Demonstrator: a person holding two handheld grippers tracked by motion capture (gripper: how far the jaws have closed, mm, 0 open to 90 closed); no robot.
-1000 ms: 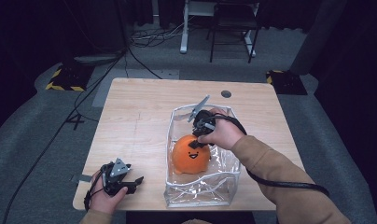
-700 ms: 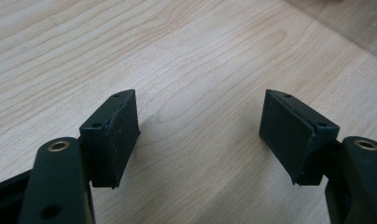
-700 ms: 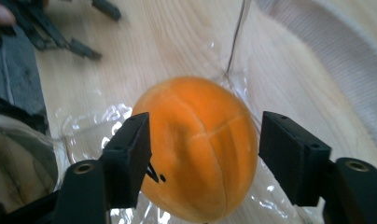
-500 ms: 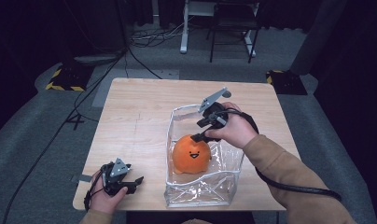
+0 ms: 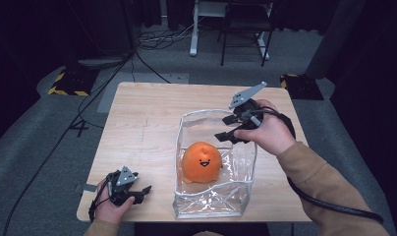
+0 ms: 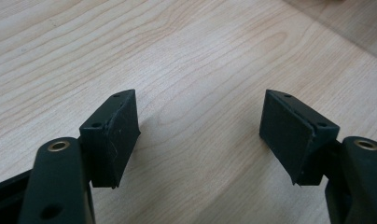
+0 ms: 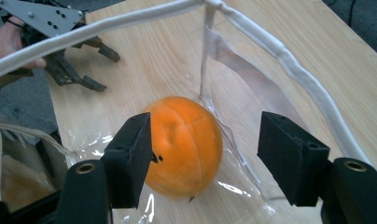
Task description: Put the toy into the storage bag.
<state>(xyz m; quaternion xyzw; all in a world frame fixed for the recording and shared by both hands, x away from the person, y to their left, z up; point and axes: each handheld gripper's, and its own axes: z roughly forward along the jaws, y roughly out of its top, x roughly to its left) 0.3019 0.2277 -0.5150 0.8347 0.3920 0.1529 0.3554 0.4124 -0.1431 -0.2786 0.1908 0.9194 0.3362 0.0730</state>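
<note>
While the orange plush toy (image 5: 201, 161) already sits inside the clear plastic bag (image 5: 213, 204) on the table (image 5: 137, 123), you can judge the placing step done; what seems left is drawing your right gripper (image 5: 225, 137) clear of the bag's white rim (image 7: 289, 70) (and perhaps closing the bag, though that is only a guess). Its jaws have just been opening and now stand spread, with nothing between them; the toy lies below, untouched. Your left gripper (image 5: 142, 191) rests low over the table's near left corner, jaws wide apart around bare wood, holding nothing.
</note>
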